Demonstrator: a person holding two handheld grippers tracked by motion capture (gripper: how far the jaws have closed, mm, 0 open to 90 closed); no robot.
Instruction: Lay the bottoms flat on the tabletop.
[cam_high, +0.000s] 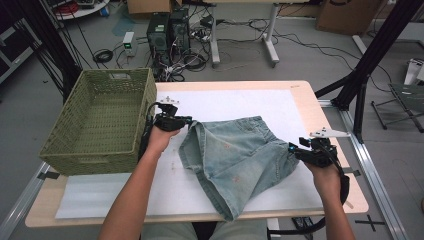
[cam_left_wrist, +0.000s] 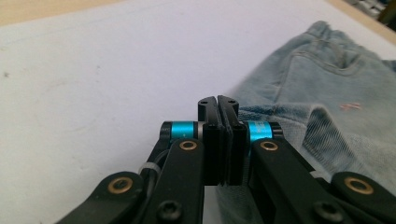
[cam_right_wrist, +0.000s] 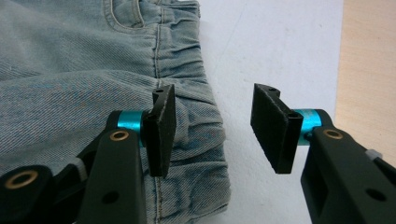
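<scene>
A pair of light blue denim shorts (cam_high: 235, 150) lies crumpled on the white mat (cam_high: 240, 100). My left gripper (cam_high: 187, 121) sits at the shorts' left edge, beside the basket. In the left gripper view its jaws (cam_left_wrist: 218, 100) are pressed together with no cloth visible between the pads, and the shorts (cam_left_wrist: 327, 93) lie just to the right and behind. My right gripper (cam_high: 295, 150) is at the shorts' right edge. It stands open (cam_right_wrist: 212, 121), with one jaw over the gathered waistband (cam_right_wrist: 196, 116) and the other over bare mat.
A green woven basket (cam_high: 90, 162) stands empty on the table's left side, close to the left hand. The wooden table edge (cam_high: 310, 100) borders the mat on the right. A black frame leg (cam_high: 360, 90) stands beyond it.
</scene>
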